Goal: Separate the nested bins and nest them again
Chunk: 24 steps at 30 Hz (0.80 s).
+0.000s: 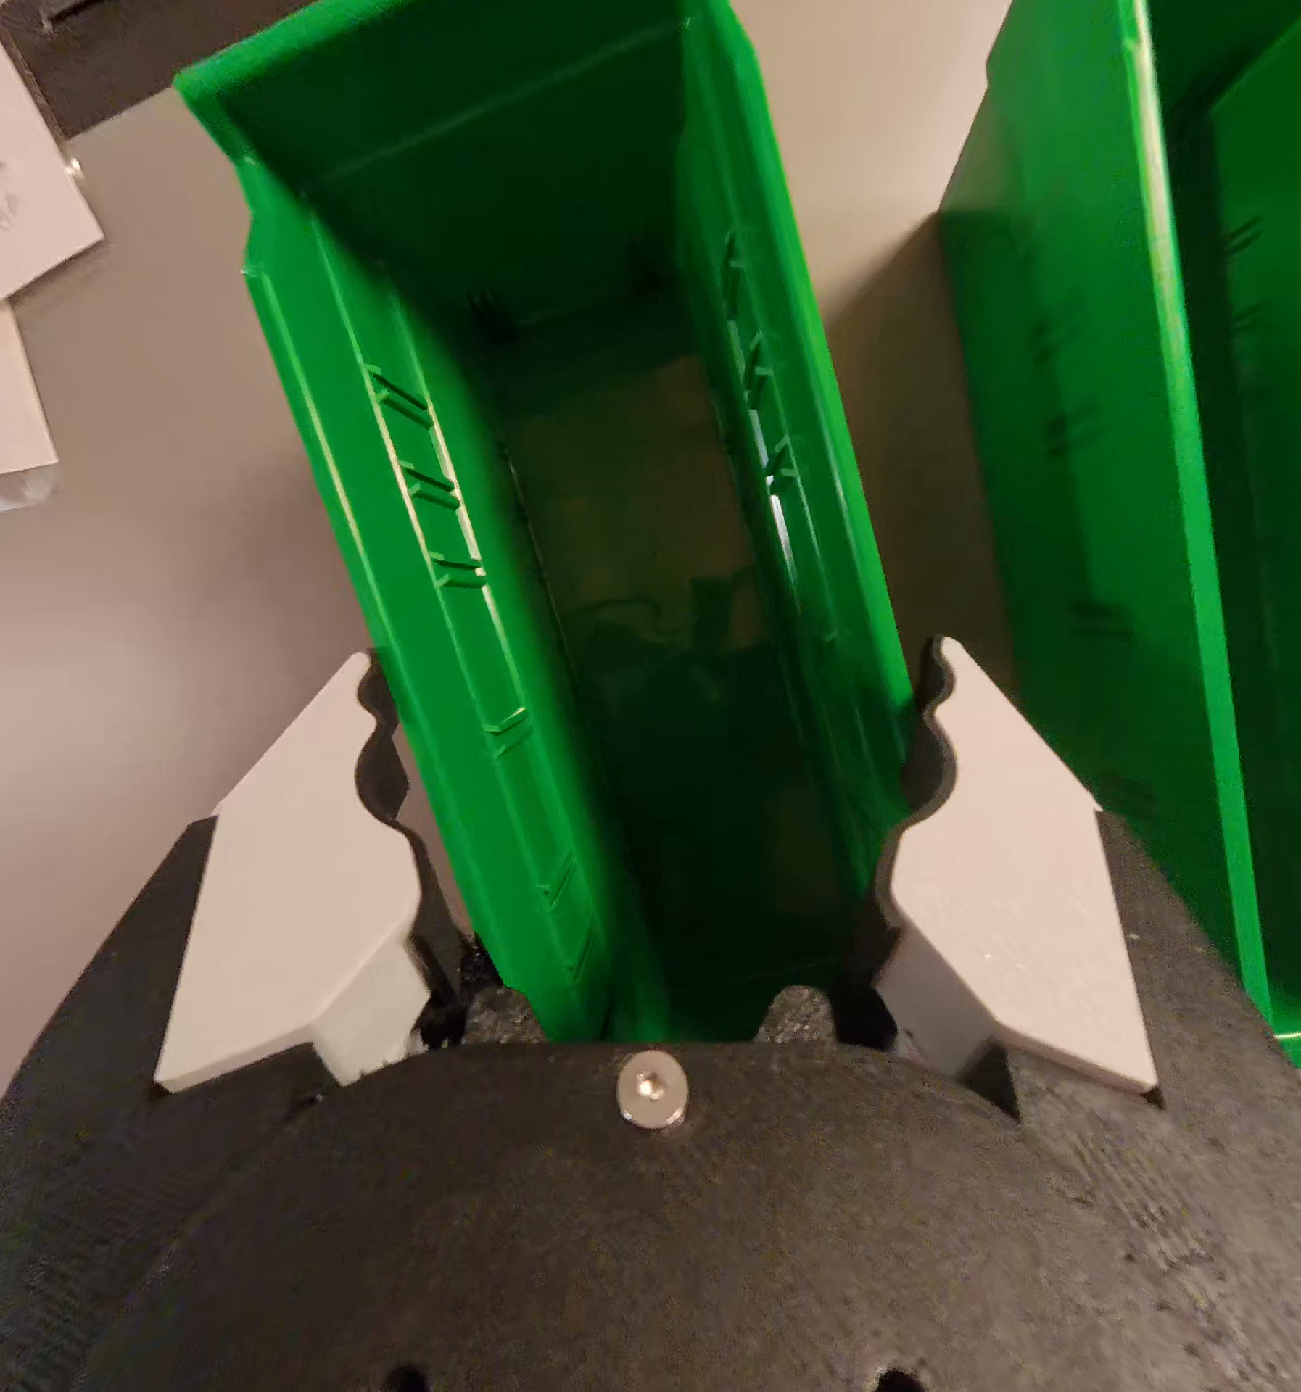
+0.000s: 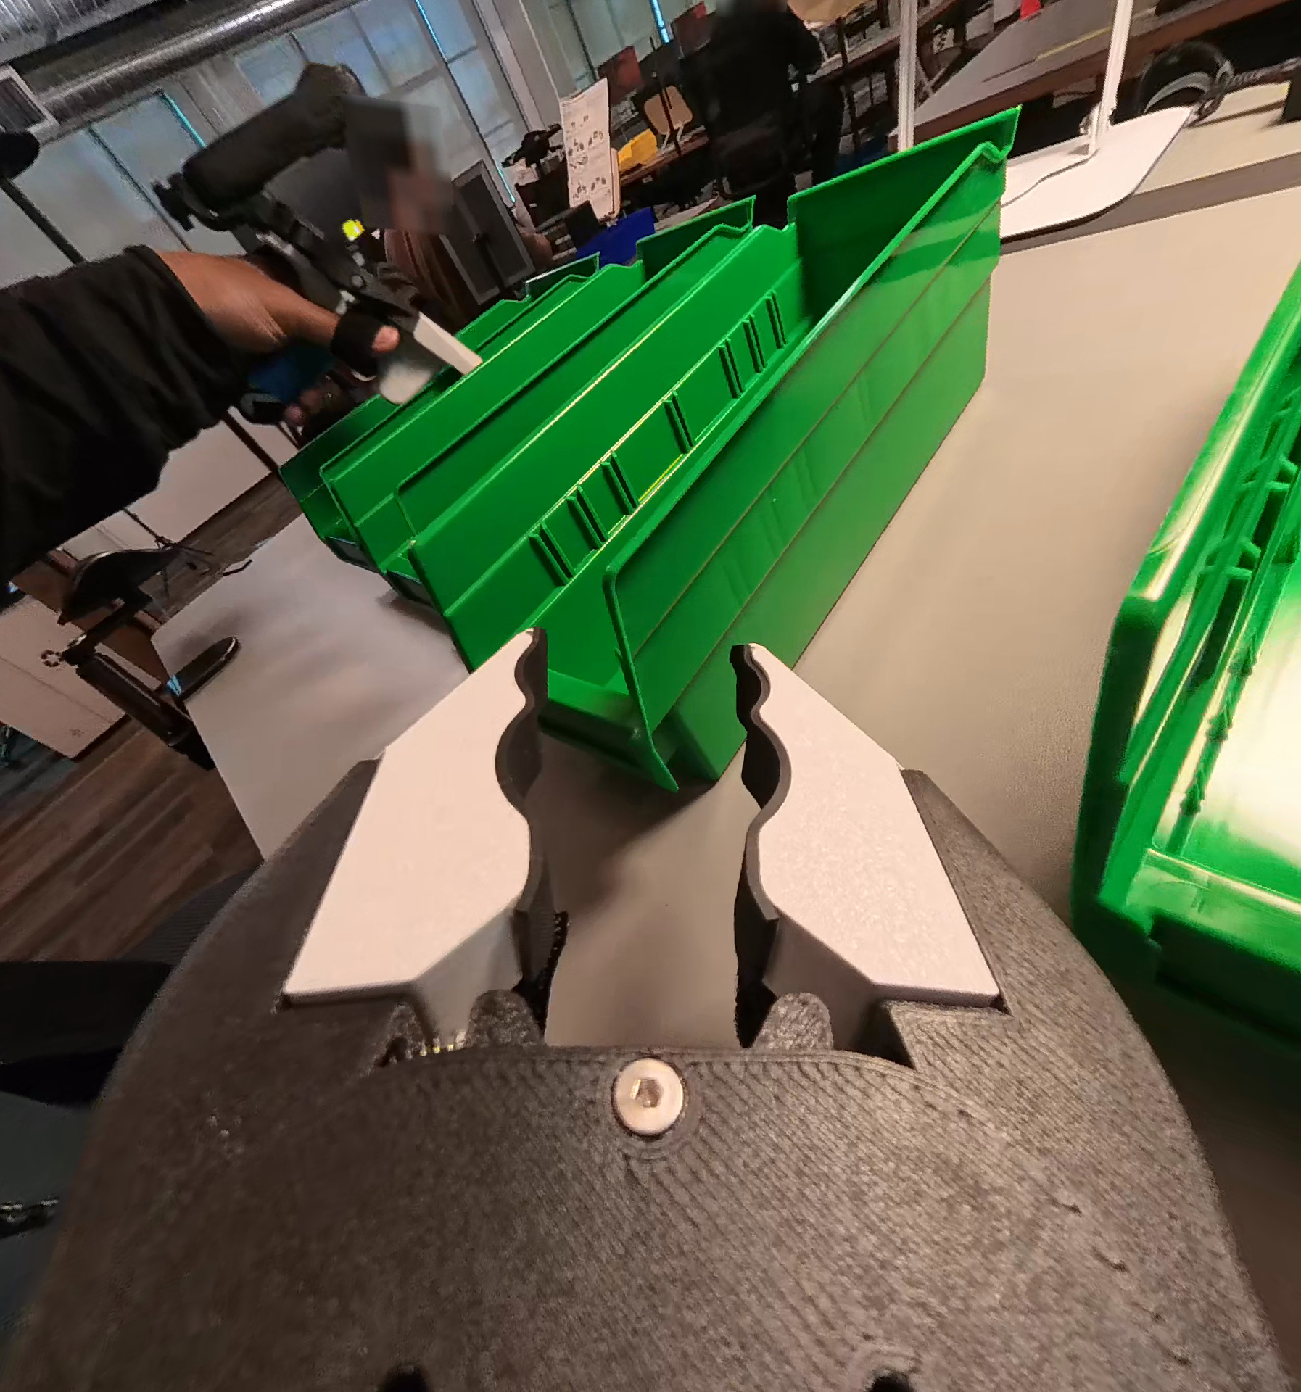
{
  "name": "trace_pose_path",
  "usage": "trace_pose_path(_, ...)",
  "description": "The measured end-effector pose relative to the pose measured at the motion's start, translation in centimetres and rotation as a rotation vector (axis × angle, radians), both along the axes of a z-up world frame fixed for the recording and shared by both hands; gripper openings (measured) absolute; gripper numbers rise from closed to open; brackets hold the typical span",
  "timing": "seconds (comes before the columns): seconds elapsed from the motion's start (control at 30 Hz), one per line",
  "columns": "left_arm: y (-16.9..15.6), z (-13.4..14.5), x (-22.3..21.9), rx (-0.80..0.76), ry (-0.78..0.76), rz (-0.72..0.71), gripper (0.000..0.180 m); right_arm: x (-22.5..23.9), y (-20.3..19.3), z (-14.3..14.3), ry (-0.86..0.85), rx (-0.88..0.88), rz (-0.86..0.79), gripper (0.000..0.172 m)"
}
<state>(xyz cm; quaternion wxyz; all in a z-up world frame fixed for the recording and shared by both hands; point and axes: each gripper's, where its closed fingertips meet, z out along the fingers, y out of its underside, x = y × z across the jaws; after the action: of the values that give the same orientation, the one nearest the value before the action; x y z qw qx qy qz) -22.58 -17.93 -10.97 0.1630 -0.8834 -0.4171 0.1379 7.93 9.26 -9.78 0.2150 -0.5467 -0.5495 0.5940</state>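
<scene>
Green bin (image 1: 557,527) sits between the left claw's (image 1: 651,723) wide-spread, seemingly unpressing fingers.

No writing is legible; the distant poster (image 2: 587,147) (perhaps printed) blurs.

Bare table (image 2: 1084,422) lies open between the nested bins (image 2: 745,452) and the wide bin (image 2: 1235,678) on the right. A narrow bin (image 1: 595,527) fills the left gripper's (image 1: 651,655) spread jaws, apparently with slight clearance. The table's left edge is free.
</scene>
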Motion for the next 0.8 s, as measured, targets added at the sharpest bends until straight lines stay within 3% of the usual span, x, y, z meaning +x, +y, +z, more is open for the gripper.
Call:
trace_pose_path(0.53,-1.0,1.2,-0.7,-0.069,0.055,-0.046,0.1,-0.1,0.1,-0.3,-0.023,-0.033,0.01,0.051)
trace_pose_path(0.67,-0.7,3.9,-0.9,-0.002,0.083,-0.028,0.099,-0.2,0.1,-0.3,-0.027,-0.04,0.013,0.051)
trace_pose_path(0.8,0.8,8.6,0.1,0.098,0.101,-0.036,0.099,-0.2,0.1,-0.3,-0.027,-0.046,0.016,0.051)
